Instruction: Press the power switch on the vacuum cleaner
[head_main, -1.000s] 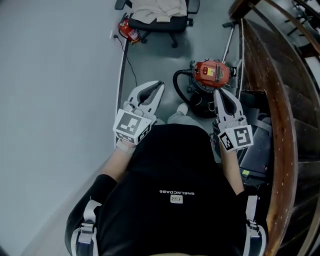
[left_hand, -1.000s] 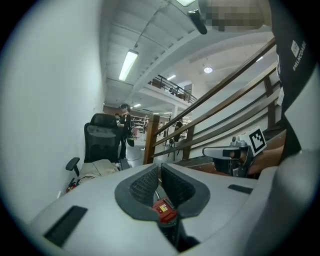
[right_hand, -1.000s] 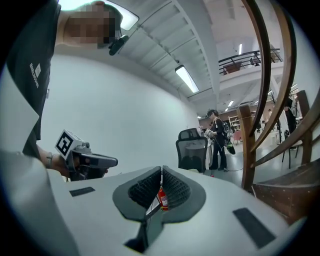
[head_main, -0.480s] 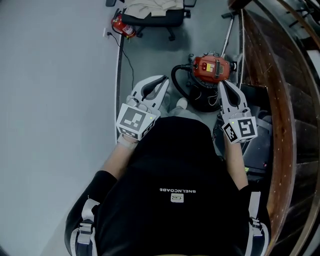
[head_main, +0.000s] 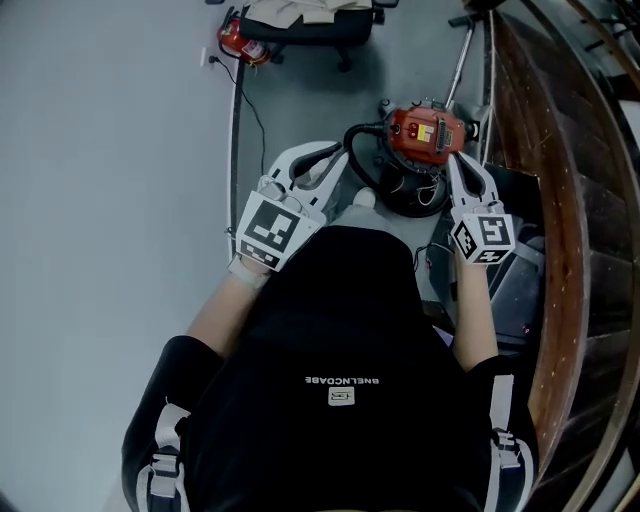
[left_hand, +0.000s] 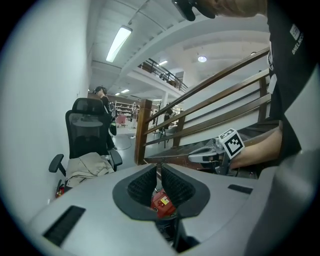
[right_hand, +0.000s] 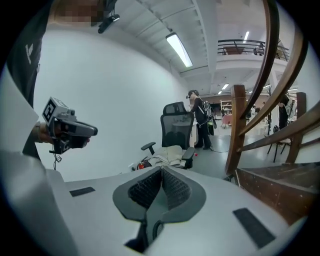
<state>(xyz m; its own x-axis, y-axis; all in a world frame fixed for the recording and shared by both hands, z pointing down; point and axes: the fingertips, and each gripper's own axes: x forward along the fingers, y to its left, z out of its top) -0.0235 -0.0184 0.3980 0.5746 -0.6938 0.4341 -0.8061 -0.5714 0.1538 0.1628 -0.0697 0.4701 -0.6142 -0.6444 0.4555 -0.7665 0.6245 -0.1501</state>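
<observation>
Between the left gripper's (left_hand: 159, 167) closed jaws there is nothing; through the slit below their tips shows the red vacuum cleaner (left_hand: 161, 203). The right gripper (right_hand: 161, 171) is closed and empty too, its tips just beside the vacuum cleaner's red top on the floor (head_main: 120, 150), by the wooden stair railing (head_main: 562, 190).

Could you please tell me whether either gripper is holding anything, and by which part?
Nothing is held: the left gripper and right gripper both have jaws together, empty, near the vacuum cleaner.
</observation>
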